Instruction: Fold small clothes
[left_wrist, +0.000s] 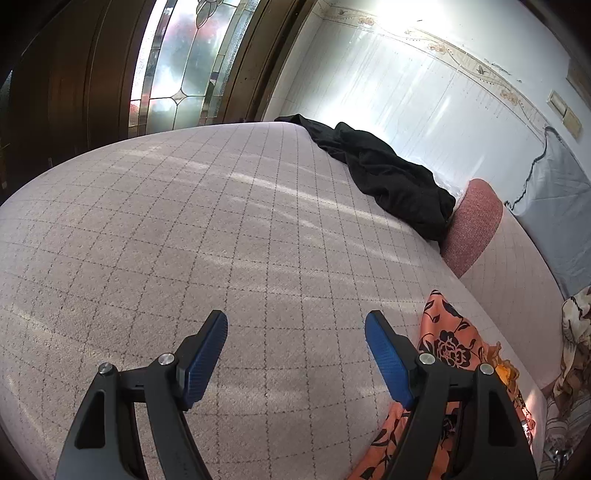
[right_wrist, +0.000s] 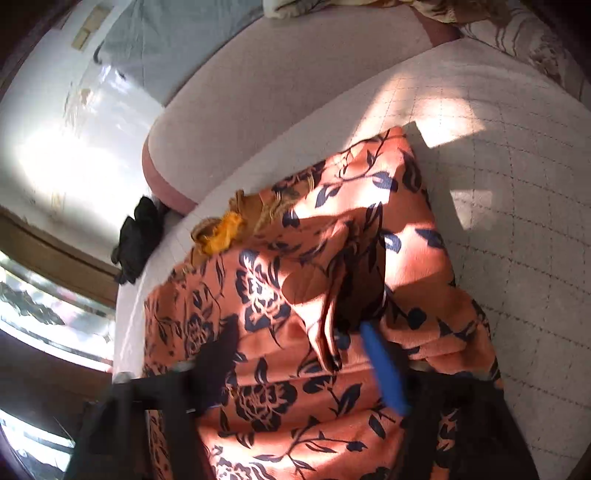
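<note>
An orange garment with dark flower print (right_wrist: 306, 280) lies on the pale checked bed cover (right_wrist: 517, 184). It fills the right wrist view, with a fold standing up at its middle. My right gripper (right_wrist: 299, 332) is open just over it; the right finger pad (right_wrist: 380, 365) is blue and blurred, and cloth lies between the fingers. In the left wrist view the same garment (left_wrist: 447, 343) shows at the lower right, beside the right finger. My left gripper (left_wrist: 295, 332) is open and empty above the bare cover (left_wrist: 184, 240).
A black garment (left_wrist: 388, 177) lies crumpled at the far edge of the bed by the white wall. A pink bolster (left_wrist: 472, 225) and a grey-blue pillow (left_wrist: 554, 214) lie to the right. A yellow lacy item (right_wrist: 225, 230) rests at the orange garment's edge. A stained-glass door (left_wrist: 184, 62) stands behind.
</note>
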